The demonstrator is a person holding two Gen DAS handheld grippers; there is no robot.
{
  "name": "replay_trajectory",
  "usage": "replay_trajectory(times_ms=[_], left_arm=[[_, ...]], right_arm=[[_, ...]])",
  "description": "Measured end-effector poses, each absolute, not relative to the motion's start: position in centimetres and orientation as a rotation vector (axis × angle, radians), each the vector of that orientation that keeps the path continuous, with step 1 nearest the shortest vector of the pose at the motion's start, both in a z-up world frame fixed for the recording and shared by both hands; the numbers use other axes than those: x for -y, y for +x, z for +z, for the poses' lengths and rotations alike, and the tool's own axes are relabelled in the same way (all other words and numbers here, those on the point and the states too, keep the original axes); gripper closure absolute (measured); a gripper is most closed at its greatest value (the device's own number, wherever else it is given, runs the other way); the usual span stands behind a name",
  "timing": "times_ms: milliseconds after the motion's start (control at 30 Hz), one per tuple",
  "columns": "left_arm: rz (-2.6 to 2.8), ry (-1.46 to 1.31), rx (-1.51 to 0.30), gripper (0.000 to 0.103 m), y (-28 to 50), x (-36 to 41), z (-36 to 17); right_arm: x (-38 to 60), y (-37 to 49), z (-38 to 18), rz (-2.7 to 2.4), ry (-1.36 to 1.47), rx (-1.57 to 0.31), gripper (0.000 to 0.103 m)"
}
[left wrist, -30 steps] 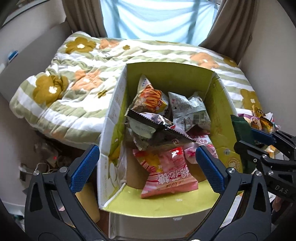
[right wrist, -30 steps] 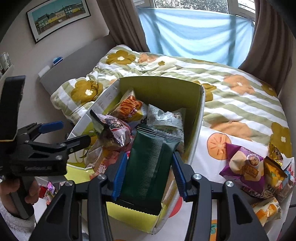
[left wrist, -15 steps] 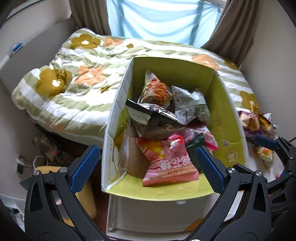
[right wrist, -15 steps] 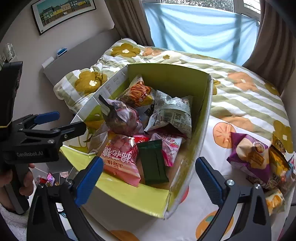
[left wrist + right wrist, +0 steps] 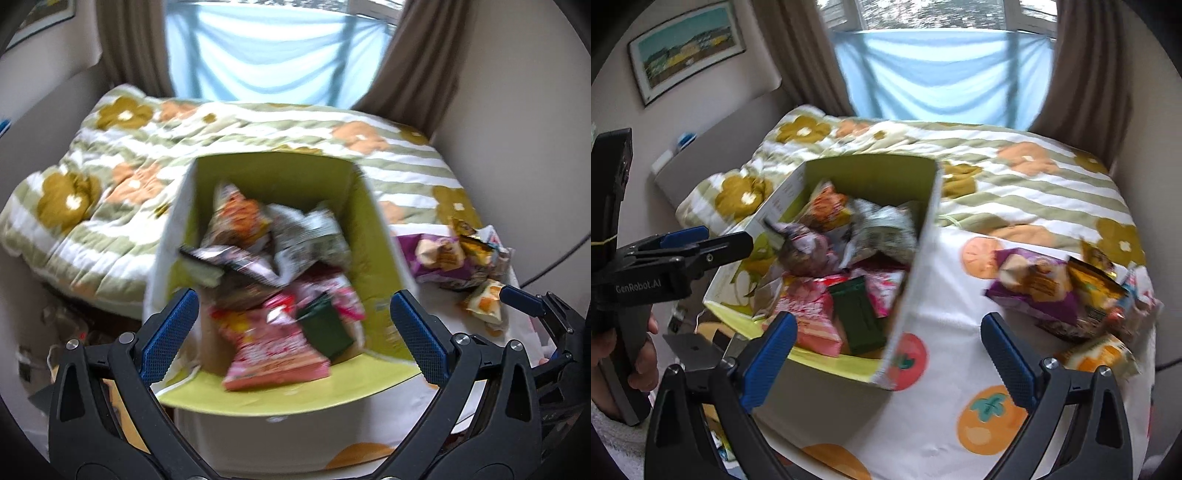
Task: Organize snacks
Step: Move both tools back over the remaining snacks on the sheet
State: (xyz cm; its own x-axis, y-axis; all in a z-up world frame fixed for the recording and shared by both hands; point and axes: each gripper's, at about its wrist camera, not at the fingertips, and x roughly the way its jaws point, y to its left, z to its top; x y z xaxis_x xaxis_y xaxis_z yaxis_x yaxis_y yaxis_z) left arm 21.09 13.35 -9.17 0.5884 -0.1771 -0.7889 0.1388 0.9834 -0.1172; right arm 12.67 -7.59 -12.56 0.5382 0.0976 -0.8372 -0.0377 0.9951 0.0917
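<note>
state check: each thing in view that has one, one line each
Left tongs: open, empty.
Right tongs: open, empty.
Box: open-topped, holding several snack packs.
Dark green pack: lying in the box, near its front.
Pink pack: in the box, lying flat at the front.
Purple pack: outside the box, on the bedcover.

An open box (image 5: pixel 916 266) stands at the near edge of a bed (image 5: pixel 1034 192), which extends behind it to a curtained window (image 5: pixel 942 74). Inside the box lie several snack packets in a heap; one flat packet (image 5: pixel 858 314) rests at the front, beside a wider packet (image 5: pixel 809 317) to its left. To the right of the box, apart from it, a pile of snack packets (image 5: pixel 1063 291) lies on the bed. A framed picture (image 5: pixel 687 48) hangs on the wall to the left.
</note>
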Motion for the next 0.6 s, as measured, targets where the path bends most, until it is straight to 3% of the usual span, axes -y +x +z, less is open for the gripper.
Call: replay_trajectory(times_ms=[267,600], left_arm=[[-0.321,0.002,-0.932,0.000,23.2,-3.0,-8.8],[-0.364,0.004,-1.051,0.000,27.0,8.7,-13.0]], right_arm=[[16.1,10.3,-10.4,-0.054,0.096,-0.946,0.000],[26.9,10.1,-9.7,-0.132,0.120,-1.008,0.000]])
